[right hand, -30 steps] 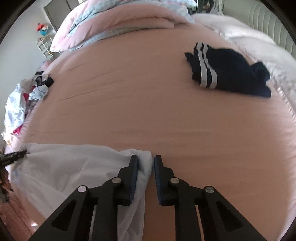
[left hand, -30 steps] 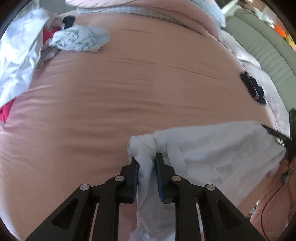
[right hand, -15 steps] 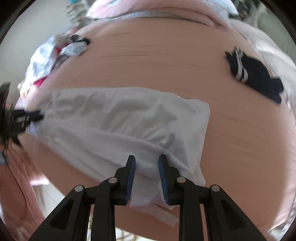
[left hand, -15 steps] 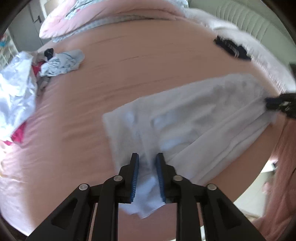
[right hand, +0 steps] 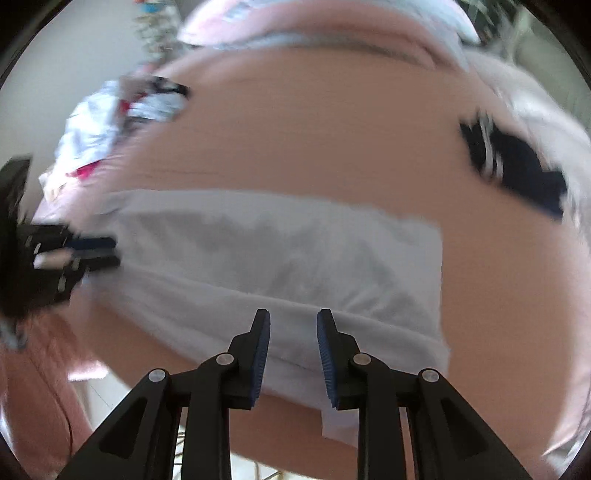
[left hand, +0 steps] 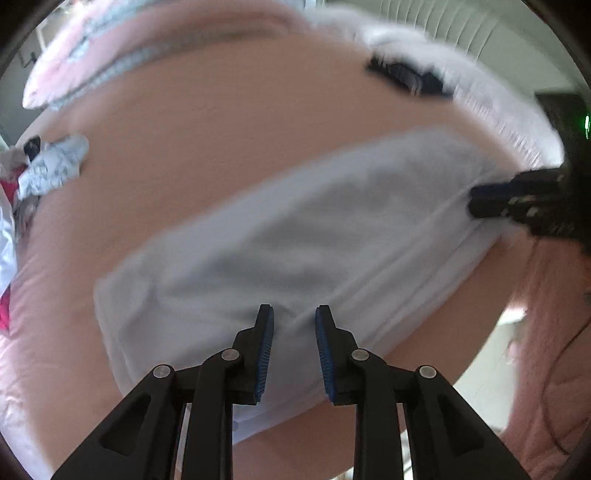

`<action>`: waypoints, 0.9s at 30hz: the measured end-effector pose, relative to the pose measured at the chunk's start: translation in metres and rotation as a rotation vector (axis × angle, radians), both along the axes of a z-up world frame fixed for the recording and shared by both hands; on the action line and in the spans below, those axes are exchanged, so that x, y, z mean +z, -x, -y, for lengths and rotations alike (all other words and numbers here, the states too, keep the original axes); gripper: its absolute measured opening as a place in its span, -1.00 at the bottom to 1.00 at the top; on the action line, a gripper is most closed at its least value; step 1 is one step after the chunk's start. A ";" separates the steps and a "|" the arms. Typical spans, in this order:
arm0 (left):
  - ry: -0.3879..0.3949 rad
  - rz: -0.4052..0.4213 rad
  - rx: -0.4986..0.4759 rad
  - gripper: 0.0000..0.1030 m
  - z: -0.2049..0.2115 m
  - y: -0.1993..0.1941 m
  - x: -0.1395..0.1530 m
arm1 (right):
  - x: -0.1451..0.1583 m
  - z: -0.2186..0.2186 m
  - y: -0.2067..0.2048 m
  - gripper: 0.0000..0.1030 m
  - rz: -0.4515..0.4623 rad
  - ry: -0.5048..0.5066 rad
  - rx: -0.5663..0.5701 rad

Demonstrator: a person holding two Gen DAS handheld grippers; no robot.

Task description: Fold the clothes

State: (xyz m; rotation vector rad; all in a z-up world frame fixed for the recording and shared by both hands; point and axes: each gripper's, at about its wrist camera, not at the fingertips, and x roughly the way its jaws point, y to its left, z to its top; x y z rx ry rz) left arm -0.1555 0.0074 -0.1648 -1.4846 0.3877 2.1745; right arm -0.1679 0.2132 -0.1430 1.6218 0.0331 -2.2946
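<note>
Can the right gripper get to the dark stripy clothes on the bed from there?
Probably yes. Only bare pink sheet lies between the right gripper and the dark striped garment; nothing blocks the way.

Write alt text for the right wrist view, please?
A white garment lies spread across a pink bed, with the right gripper open just over its near edge. The left gripper is at its left end; a dark garment lies far right.

A pink bed sheet (left hand: 207, 122) below what looks like pillows (right hand: 317, 22).
</note>
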 end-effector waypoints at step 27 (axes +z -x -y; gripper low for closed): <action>-0.164 -0.127 -0.294 -0.81 -0.158 -0.037 -0.005 | -0.015 -0.096 -0.040 -0.50 0.045 0.147 -0.230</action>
